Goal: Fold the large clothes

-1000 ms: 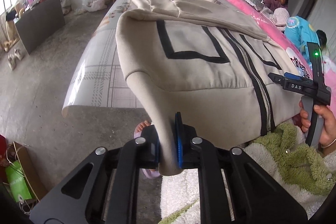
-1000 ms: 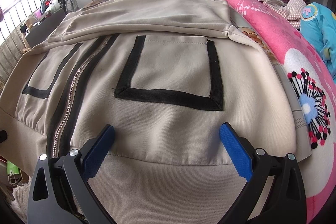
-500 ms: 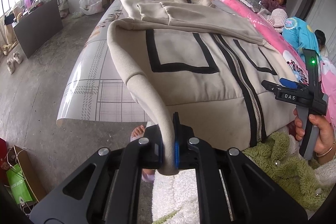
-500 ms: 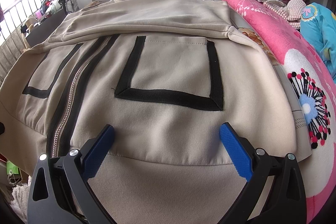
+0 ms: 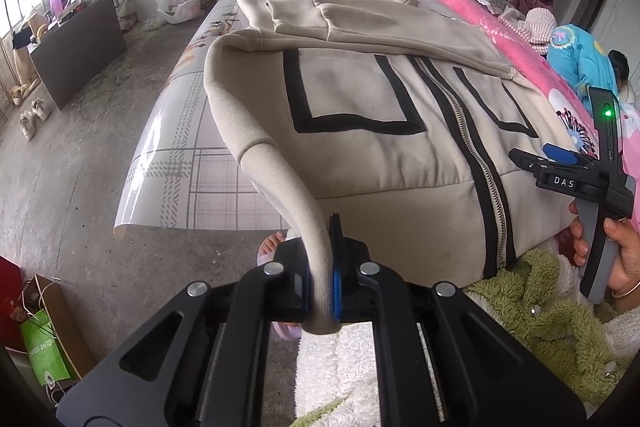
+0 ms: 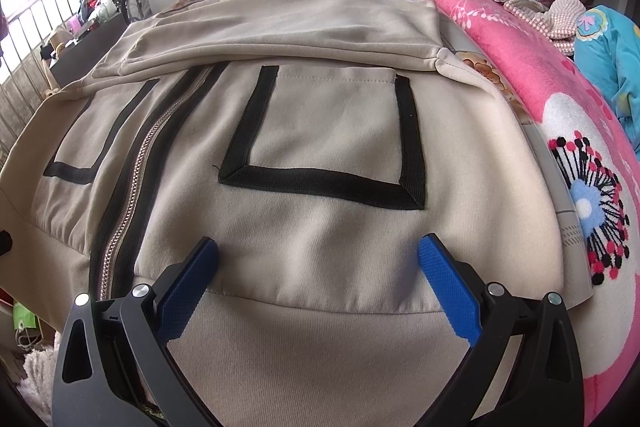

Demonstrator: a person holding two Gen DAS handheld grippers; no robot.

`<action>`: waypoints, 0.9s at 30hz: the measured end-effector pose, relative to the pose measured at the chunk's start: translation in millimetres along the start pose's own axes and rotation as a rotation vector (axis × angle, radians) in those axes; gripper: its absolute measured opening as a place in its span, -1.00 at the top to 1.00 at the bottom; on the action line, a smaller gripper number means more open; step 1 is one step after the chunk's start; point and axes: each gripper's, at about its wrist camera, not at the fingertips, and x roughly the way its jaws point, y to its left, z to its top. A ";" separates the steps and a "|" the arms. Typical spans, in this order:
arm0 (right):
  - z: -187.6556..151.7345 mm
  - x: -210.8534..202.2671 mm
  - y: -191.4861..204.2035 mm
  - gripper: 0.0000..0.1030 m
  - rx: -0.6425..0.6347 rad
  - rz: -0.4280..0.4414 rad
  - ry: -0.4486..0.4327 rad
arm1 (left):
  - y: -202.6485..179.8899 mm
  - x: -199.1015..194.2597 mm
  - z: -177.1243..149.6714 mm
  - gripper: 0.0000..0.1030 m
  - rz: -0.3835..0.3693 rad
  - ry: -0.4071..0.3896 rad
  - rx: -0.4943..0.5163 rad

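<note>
Since a second ago the jacket's (image 5: 360,155) ribbed hem corner (image 5: 316,267) has come further out toward me in my left tool (image 5: 320,291), drawing the hem's edge into a long raised arc off the bed (image 5: 192,155), while the rest of the garment has stayed spread on the mattress, sleeves folded across the chest. It is thick, soft fleece, fairly heavy for cloth, so I judge it will sag and drag rather than hold a crease; the ribbed band is the firmest place to pinch, and the metal zipper (image 5: 472,147) makes a stiff line down the front. My left tool is clamped tight on that hem corner, tipped steeply downward at the bed's near edge. My right tool (image 6: 320,279) hangs over the other side of the hem with its blue pads (image 6: 448,291) spread wide, gripping nothing, also angled down, my hand (image 5: 612,259) round its handle.
</note>
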 end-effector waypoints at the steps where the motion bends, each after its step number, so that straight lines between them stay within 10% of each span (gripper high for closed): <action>1: -0.5 -0.1 -0.4 -0.88 0.000 0.002 -0.002 | -0.4 0.1 0.0 0.86 0.002 0.000 0.003; 27: -1.7 0.6 0.5 -0.88 -0.005 0.001 -0.006 | -0.9 1.4 2.1 0.86 0.004 0.010 -0.004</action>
